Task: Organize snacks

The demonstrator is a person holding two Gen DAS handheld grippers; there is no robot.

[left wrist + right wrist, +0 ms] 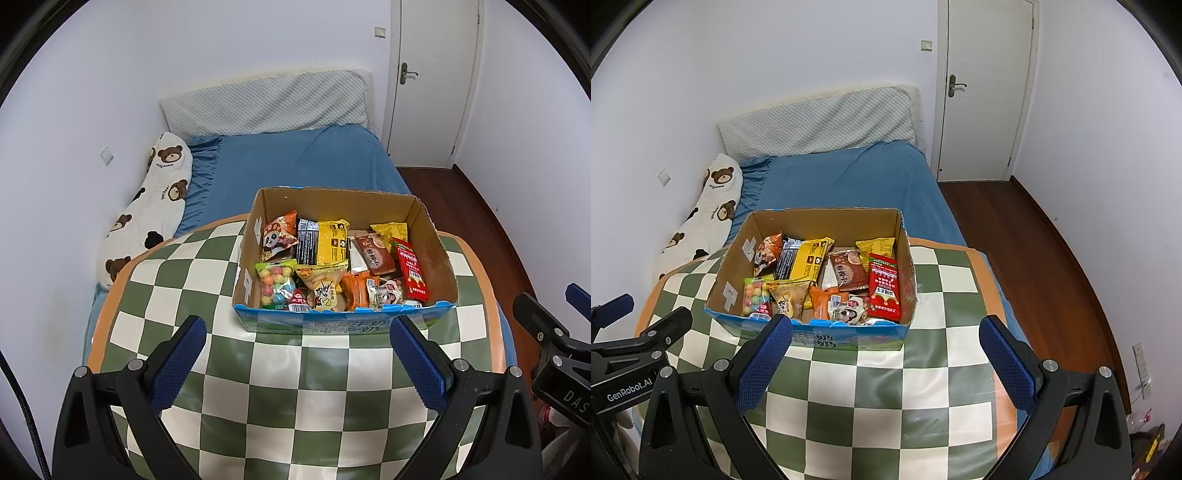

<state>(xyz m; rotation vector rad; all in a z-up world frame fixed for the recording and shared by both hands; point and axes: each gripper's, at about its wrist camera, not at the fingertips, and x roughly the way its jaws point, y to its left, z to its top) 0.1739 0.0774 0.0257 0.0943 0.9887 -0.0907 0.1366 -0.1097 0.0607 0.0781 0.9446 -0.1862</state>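
Note:
A cardboard box (432, 243) (733, 266) with a blue front sits on a green-and-white checked mat (258, 369) (886, 387). Several snack packs fill it: a panda bag (279, 236), a yellow pack (332, 242) (810, 260), a red sachet (410, 269) (884, 288), a bag of coloured candy balls (275, 282) (756, 295). My left gripper (297, 326) is open, just short of the box front, with nothing between its fingers. My right gripper (884, 326) is open too, its left fingertip in front of the box's near edge.
The mat lies on a bed with a blue sheet (295, 162) (849, 181). A bear-print pillow (147, 206) (705, 210) lies along the left wall. A white door (432, 74) (986, 92) and wooden floor (1034, 258) are at the right.

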